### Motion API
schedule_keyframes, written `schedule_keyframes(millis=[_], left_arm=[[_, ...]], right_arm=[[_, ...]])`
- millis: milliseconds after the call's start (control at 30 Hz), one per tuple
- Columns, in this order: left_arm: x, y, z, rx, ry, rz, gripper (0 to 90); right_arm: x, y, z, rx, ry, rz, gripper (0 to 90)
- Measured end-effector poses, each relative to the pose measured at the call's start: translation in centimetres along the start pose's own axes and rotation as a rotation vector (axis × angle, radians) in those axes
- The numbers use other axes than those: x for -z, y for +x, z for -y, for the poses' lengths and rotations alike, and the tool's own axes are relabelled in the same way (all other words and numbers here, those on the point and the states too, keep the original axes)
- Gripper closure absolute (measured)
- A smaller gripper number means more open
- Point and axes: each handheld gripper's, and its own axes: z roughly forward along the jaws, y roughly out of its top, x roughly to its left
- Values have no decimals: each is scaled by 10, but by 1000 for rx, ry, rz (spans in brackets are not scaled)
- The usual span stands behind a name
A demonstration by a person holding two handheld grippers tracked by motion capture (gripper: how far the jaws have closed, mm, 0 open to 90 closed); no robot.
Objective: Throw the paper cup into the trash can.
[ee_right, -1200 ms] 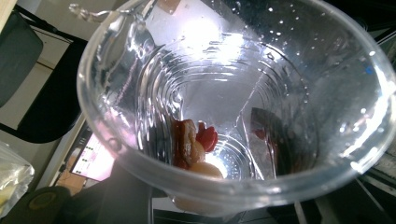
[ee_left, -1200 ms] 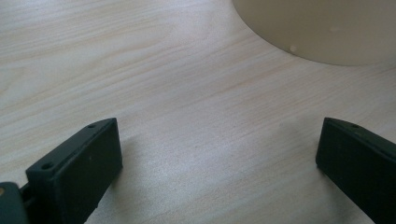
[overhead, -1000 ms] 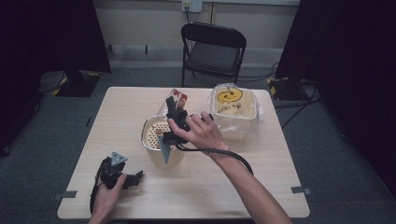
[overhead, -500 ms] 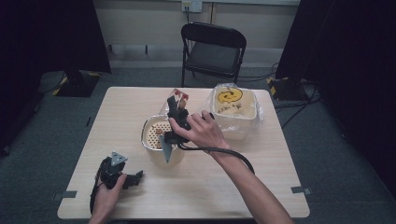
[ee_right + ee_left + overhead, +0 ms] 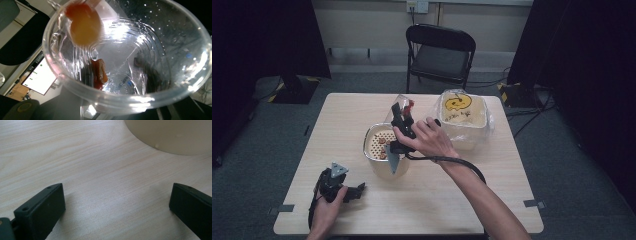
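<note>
My right gripper (image 5: 402, 116) is shut on a clear plastic cup (image 5: 396, 104), held tilted above a metal-rimmed bowl (image 5: 368, 141) with a perforated insert. Small red pieces (image 5: 410, 105) show at the cup's mouth. The right gripper view looks into the cup (image 5: 150, 50): an orange-red piece (image 5: 83, 25) clings near its rim and a darker red piece (image 5: 100, 72) sticks farther down the wall. A few red bits lie on the insert (image 5: 384, 141). My left gripper (image 5: 357, 191) rests open on the table's front left, its jaws wide apart (image 5: 117, 205) over bare wood.
A square container (image 5: 462, 117) lined with a clear bag, with a yellow smiley face on it, stands right of the bowl. A black folding chair (image 5: 439, 55) is behind the table. The bowl's beige side (image 5: 172, 135) shows ahead of the left gripper.
</note>
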Motion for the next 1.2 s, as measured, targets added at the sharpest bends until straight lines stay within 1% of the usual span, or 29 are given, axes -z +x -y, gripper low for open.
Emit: schedule_keyframes(millis=[33,67,100,133,200,233,267,300,333,367,400,467,500,533,567,600,633,700,733,800,833,867,900,933,1033,1067,1200], left_arm=[[0,0,0,0,0,0,0],[0,0,0,0,0,0,0],[0,0,0,0,0,0,0],[0,0,0,0,0,0,0],[0,0,0,1,0,0,0],[0,0,0,-1,0,0,0],[0,0,0,1,-1,0,0],[0,0,0,1,-1,0,0],[0,0,0,1,-1,0,0],[0,0,0,1,-1,0,0],[0,0,0,1,-1,0,0],[0,0,0,1,-1,0,0],[0,0,0,1,-1,0,0],[0,0,0,1,-1,0,0],[0,0,0,1,-1,0,0],[0,0,0,0,-1,0,0],[0,0,0,0,-1,0,0],[0,0,0,1,-1,0,0],[0,0,0,1,-1,0,0],[0,0,0,1,-1,0,0],[0,0,0,1,-1,1,0],[0,0,0,1,-1,1,0],[0,0,0,1,-1,0,0],[0,0,0,0,0,0,0],[0,0,0,1,0,1,0],[0,0,0,1,-1,0,0],[0,0,0,1,-1,0,0]], right_arm=[[0,1,0,31,10,12,553],[0,0,1,27,1,2,552],[-2,0,2,1,7,2,552],[-3,-2,6,-6,22,13,552],[-3,-2,6,-8,14,11,552],[-2,-3,5,26,21,21,552],[0,-3,4,24,-4,24,551],[0,-3,4,24,-4,24,551],[-3,-4,7,-45,12,10,550],[-3,-4,7,-45,12,10,550],[-4,-3,9,-123,19,-28,549],[-5,-1,9,-120,23,-24,548],[-5,0,9,-153,30,-38,548],[-6,0,11,-240,19,-73,547],[-6,0,11,-240,19,-73,547],[-7,-1,13,-290,21,-95,547],[-8,-1,15,-386,19,-125,547],[-9,-2,19,-488,11,-170,546],[-10,-3,22,-564,-2,-215,545],[-9,-5,26,-675,-14,-263,546],[-9,-6,29,-736,-24,-296,547],[-10,-6,31,-775,-35,-316,548],[-10,-7,35,-829,-43,-341,548],[-11,-7,39,-905,-52,-380,550],[-16,-6,57,-1207,-101,-502,553],[-18,-5,67,-1338,-117,-548,555],[-27,1,92,-1619,-155,-651,556]])
